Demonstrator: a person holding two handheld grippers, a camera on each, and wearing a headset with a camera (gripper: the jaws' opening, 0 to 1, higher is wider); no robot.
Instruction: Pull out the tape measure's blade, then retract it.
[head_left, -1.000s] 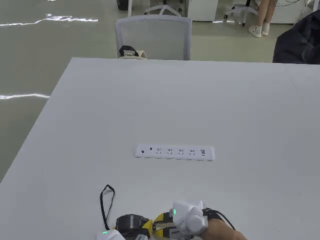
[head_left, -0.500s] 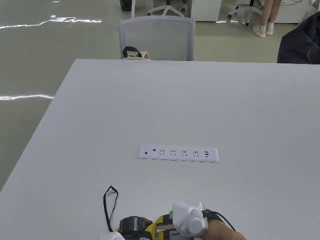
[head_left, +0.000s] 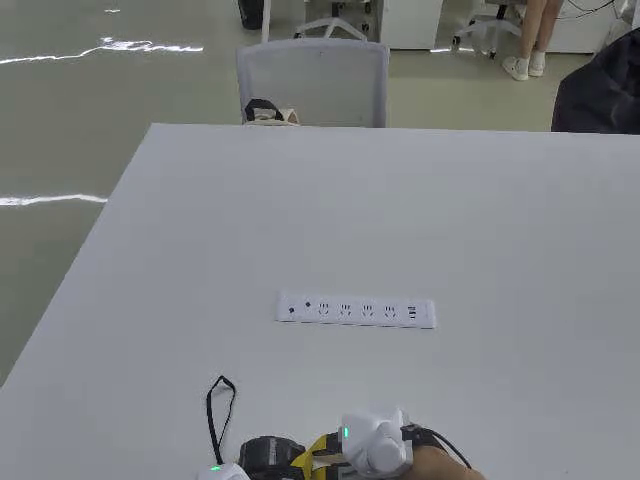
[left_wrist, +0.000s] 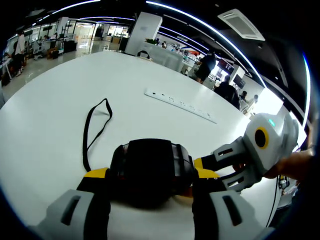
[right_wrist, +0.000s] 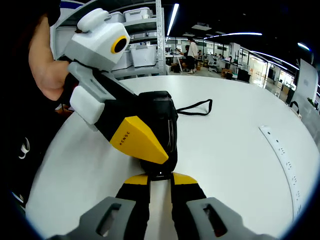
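My left gripper (left_wrist: 150, 174) is clamped on the tape measure (left_wrist: 150, 155). Its yellow pads (left_wrist: 95, 173) press both sides of a rounded black case with grooved, rubbery-looking flanks. My right gripper (right_wrist: 160, 180) meets the case at its 3 o'clock in the left gripper view. Its narrow, yellow-tipped jaws are drawn almost together on a small black part at the case's edge — whether that part is the blade's hook I cannot tell.

The case sits low at the 6 o'clock edge of the smooth white table (head_left: 480, 230). A thin black strap (head_left: 217, 412) lies in a slack loop off the case toward 11 o'clock. A flat, oblong white power strip (head_left: 355, 312) lies at 12 o'clock, well apart — beyond the table's far edge stands a grey chair (head_left: 312, 80).
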